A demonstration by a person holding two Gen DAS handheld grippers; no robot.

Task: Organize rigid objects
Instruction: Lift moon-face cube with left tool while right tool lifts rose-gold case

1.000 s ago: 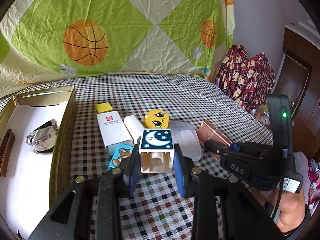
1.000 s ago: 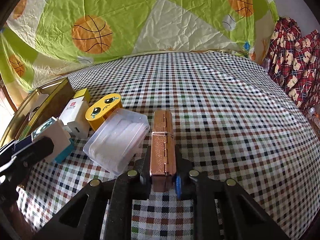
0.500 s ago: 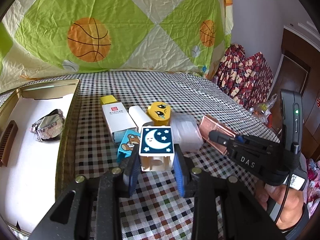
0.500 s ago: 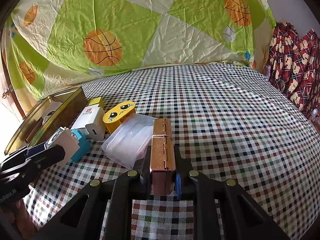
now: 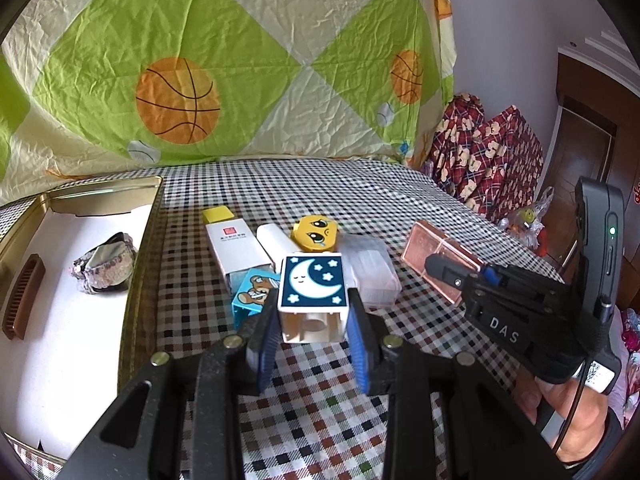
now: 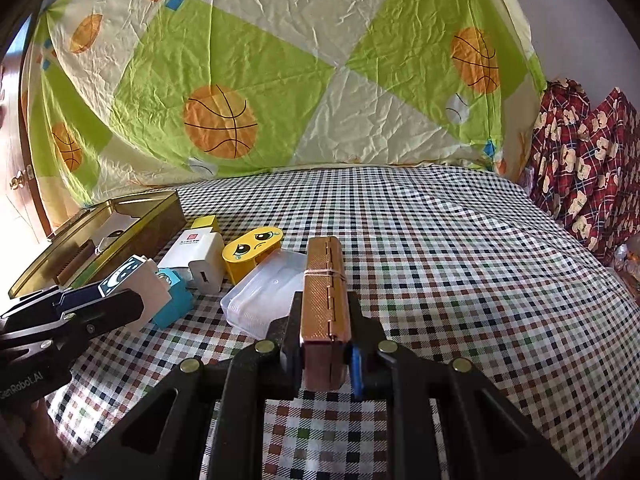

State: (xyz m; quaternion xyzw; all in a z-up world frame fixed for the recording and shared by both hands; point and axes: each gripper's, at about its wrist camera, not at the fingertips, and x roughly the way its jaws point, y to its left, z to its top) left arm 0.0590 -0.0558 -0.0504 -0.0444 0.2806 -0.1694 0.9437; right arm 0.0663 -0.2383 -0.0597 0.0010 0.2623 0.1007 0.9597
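My left gripper (image 5: 312, 332) is shut on a cream box with a blue moon picture (image 5: 313, 285), held just above the checked cloth. My right gripper (image 6: 325, 344) is shut on a copper-coloured hinged case (image 6: 323, 284) bound with a rubber band; the left wrist view shows that case (image 5: 430, 249) at the right, in the right gripper's jaws. On the cloth lie a white box with a yellow end (image 5: 236, 245), a yellow sad-face box (image 5: 315, 233), a clear plastic box (image 5: 370, 266) and a blue bear box (image 5: 252, 294).
A gold tin tray (image 5: 138, 248) with a white floor stands at the left and holds a brown comb (image 5: 22, 300) and a shiny sequinned pouch (image 5: 102, 268). A basketball-print sheet hangs behind. Red plaid bedding is piled at the right. A hand grips the right gripper's handle (image 5: 572, 416).
Both views have tilted upward a little, with more of the hanging sheet showing. The right gripper has shifted with the copper case still in it. Both grips are unchanged.
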